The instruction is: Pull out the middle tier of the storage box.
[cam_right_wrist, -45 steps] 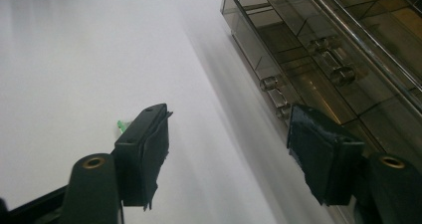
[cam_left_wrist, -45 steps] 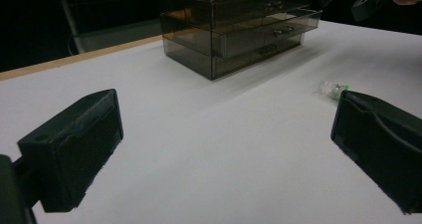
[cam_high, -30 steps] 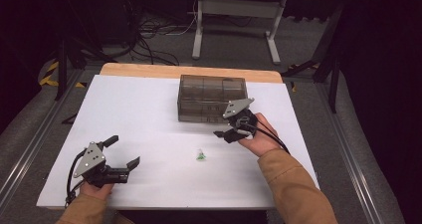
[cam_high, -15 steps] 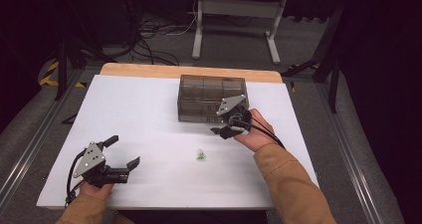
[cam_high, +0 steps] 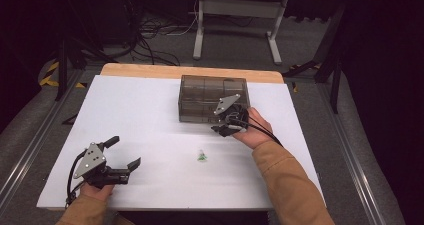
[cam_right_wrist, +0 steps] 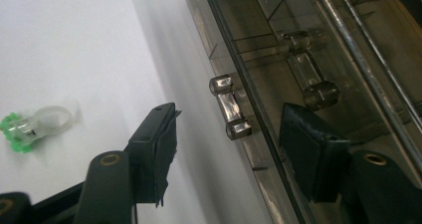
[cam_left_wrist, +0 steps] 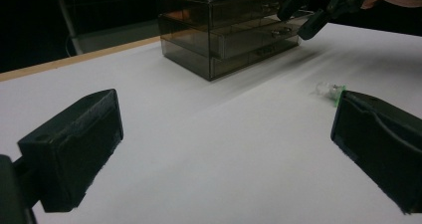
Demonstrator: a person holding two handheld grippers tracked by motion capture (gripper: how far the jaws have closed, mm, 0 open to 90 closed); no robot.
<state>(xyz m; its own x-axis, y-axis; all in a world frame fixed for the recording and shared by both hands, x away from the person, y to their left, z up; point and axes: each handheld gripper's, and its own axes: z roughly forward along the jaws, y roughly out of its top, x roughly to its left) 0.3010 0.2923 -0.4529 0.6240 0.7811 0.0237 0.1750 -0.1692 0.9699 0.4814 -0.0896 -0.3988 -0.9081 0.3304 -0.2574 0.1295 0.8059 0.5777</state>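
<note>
— Three drawers in that smoky drawer box (cam_high: 213, 98), and it's the bottom one being gone for. See the little clear handle (cam_right_wrist: 230, 107) on its front? The box sits at the far middle of the table (cam_high: 130, 110), drawer fronts facing the person.

— So the right gripper (cam_high: 223, 129) is on it?

— Not quite. Its jaws have just been closing in, but they stand either side of that handle with gaps showing; the pads aren't pressing on it yet. I'd say it's lined up that way to pinch the bar and pull the drawer out.

— And the small thing out on the white?

— A clear ring with a green top (cam_high: 201, 156), lying loose in front of the box, well apart from both hands. My guess is it's meant for the drawer once that's open.

— What about the left gripper (cam_high: 124, 155)?

— Parked near the front left corner, jaws spread wide, nothing between them. It points toward the ring, likely waiting its turn.
</note>
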